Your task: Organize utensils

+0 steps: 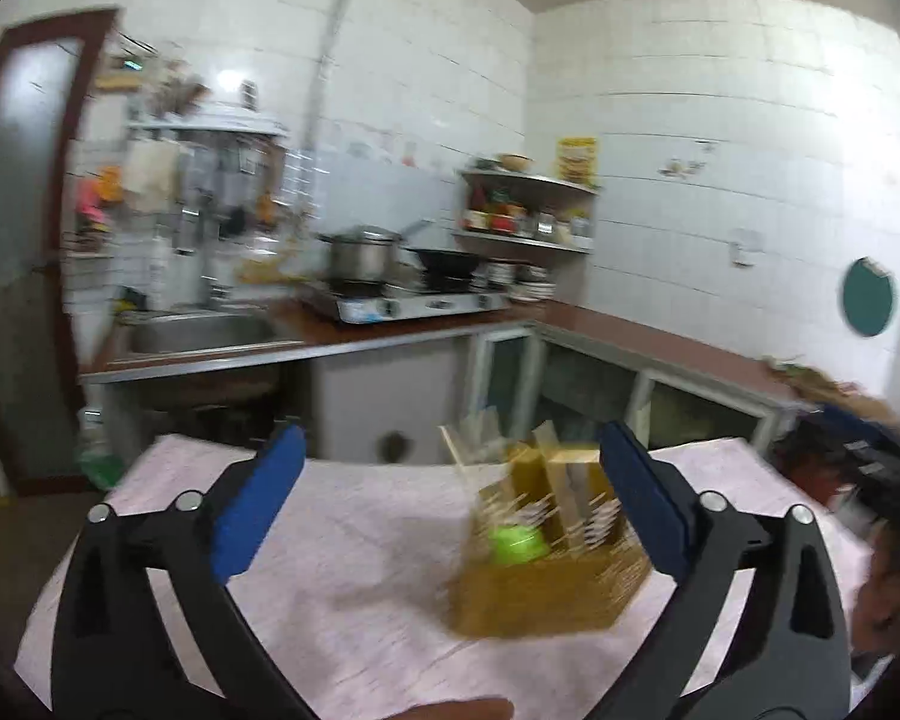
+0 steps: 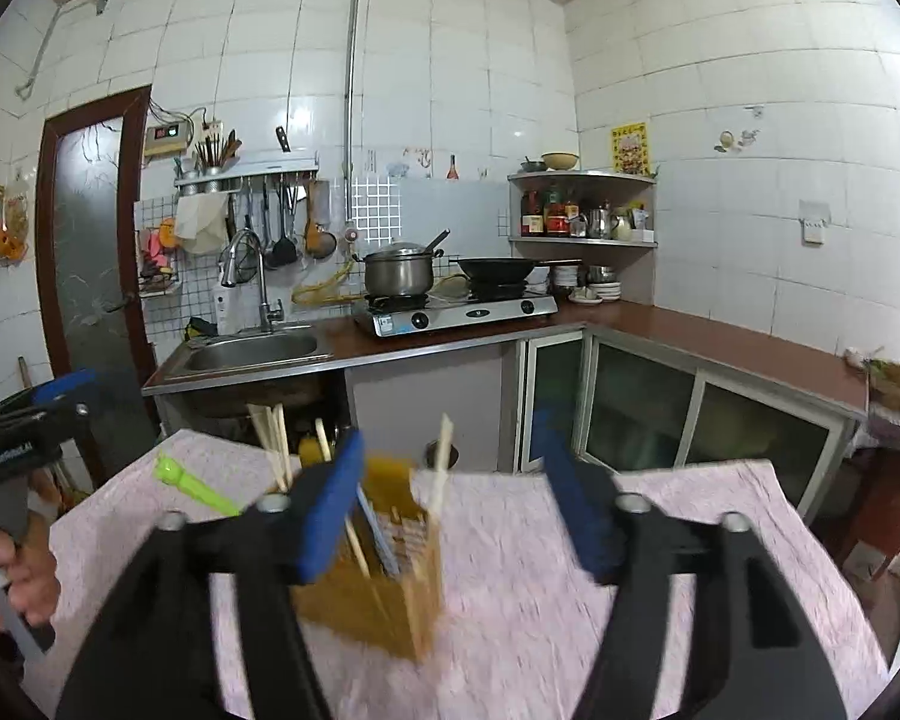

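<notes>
A woven yellow utensil holder (image 1: 540, 564) stands on the pink-clothed table (image 1: 354, 618), with pale chopsticks and a green-handled utensil (image 1: 516, 543) in it. The left wrist view is blurred. My left gripper (image 1: 450, 516) is open and empty above the table, the holder near its right finger. In the right wrist view the holder (image 2: 384, 576) sits behind my left finger, chopsticks (image 2: 441, 468) sticking up. A green utensil (image 2: 195, 483) lies at the table's far left. My right gripper (image 2: 456, 510) is open and empty.
Behind the table runs a kitchen counter with a steel sink (image 2: 252, 351), a gas stove (image 2: 456, 312) carrying a pot and a wok, and a corner shelf (image 2: 582, 210) of bottles. Glass-door cabinets (image 2: 642, 408) stand below. A brown door (image 2: 90, 240) is on the left.
</notes>
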### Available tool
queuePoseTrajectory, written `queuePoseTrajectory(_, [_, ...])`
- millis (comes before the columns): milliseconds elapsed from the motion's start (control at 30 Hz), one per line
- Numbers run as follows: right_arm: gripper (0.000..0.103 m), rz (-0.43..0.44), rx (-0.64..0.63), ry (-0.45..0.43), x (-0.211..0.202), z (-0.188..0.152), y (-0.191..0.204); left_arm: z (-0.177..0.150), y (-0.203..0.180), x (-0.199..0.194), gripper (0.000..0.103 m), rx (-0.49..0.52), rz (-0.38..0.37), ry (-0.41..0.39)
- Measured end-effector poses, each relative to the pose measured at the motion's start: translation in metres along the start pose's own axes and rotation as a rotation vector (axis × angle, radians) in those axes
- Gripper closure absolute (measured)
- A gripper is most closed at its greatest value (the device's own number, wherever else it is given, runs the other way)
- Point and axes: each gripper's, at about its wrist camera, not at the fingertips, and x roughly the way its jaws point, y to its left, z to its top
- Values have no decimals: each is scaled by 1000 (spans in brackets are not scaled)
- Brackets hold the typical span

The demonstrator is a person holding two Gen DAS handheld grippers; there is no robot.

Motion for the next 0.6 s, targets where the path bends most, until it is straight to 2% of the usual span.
queuePoseTrajectory(67, [28, -15, -14, -4, -23, -32, -5, -35, 9, -23, 5, -1, 69, -28])
queuePoseTrajectory(133, [26, -24, -33, -10, -37, -58, -6, -65, 14, -39, 5, -7, 126, -34])
queuePoseTrajectory(267, [23, -46, -61, -38, -64, -103, -1, -115, 6, -61, 5, 59, 202, 25])
queuePoseTrajectory(367, [19, -30, -32, -49, -76, -127, -2, -134, 1, -80, 5, 80, 207, -35])
queuePoseTrajectory(533, [19, -41, -45, -87, -90, -147, -1, -148, 10, -83, 5, -21, 165, -17])
queuePoseTrajectory(600, [18, -44, -42, -118, -97, -148, -1, -147, 13, -89, 5, -35, 156, -44])
